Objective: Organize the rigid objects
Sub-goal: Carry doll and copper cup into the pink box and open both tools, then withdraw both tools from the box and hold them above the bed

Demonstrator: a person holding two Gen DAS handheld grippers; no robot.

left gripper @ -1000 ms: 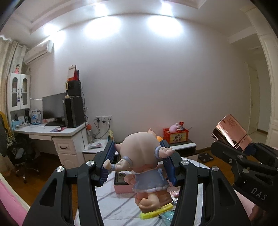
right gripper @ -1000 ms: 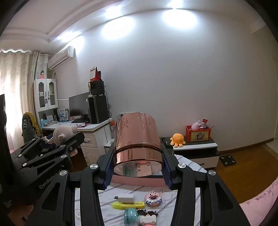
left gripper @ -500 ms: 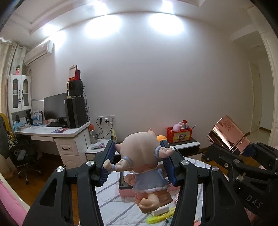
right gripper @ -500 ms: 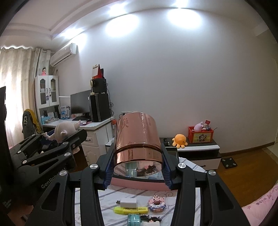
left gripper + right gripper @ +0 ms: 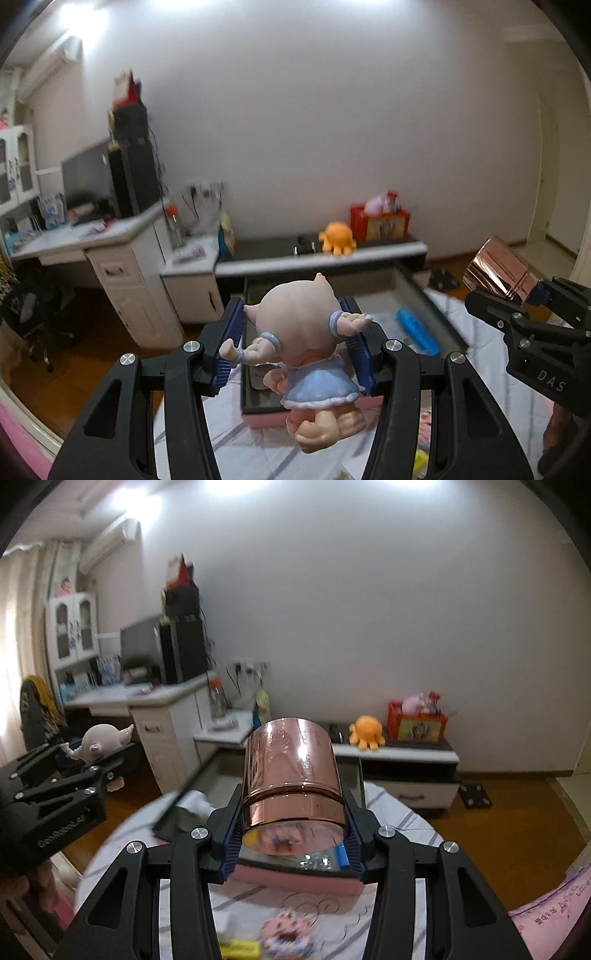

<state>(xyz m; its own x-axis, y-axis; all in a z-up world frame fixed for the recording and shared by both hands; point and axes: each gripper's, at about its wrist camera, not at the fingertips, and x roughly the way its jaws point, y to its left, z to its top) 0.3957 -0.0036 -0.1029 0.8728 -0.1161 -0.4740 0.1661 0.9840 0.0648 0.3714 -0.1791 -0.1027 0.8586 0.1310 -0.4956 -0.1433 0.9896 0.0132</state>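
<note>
Left gripper [image 5: 295,345] squeezing a pig doll [image 5: 301,332], right gripper [image 5: 291,834] squeezing a shiny copper tin [image 5: 291,771], both above a pink box [image 5: 295,880]

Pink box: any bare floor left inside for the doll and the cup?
Pink box: a bare patch of floor shows between the far wall and the blue tube, which lies along the right side. The near part is hidden behind the doll and the rose-gold cup.

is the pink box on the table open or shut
Open: the pink box has no lid on, and its dark inside shows a blue tube lying in it.
</note>
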